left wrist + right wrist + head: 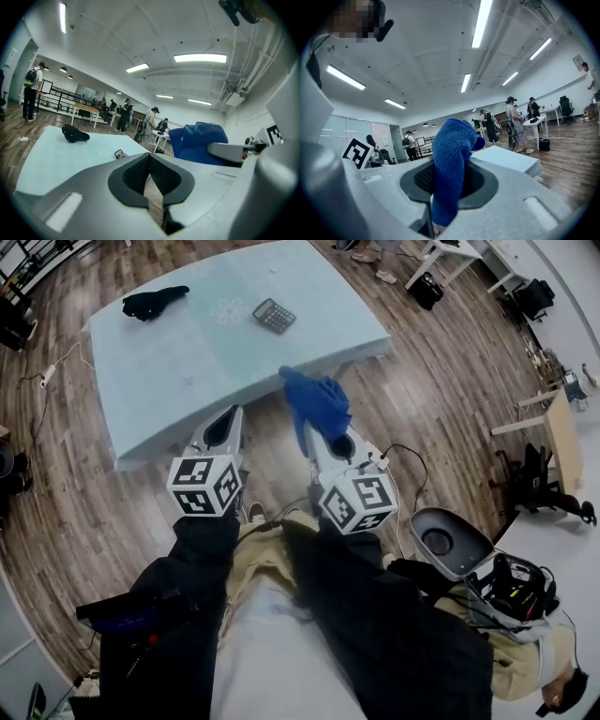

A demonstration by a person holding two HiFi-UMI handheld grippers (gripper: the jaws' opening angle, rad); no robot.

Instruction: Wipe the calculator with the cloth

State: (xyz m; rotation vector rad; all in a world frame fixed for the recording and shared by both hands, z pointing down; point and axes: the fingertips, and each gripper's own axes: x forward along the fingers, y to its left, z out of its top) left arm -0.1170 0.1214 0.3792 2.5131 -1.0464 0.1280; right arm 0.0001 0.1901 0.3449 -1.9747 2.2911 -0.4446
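A dark calculator (274,315) lies on the pale blue table (169,371), toward its far right; it shows small in the left gripper view as the calculator (121,153). My right gripper (323,432) is shut on a blue cloth (317,401), held short of the table's near edge. In the right gripper view the cloth (449,164) stands up between the jaws. My left gripper (223,427) is shut with nothing in it, beside the right one, near the table's front edge.
A black bundle (154,302) lies at the table's far left corner. Wooden floor surrounds the table. A grey bin (448,542) and a chair (536,479) stand to my right. Several people stand at white desks (161,136) far off.
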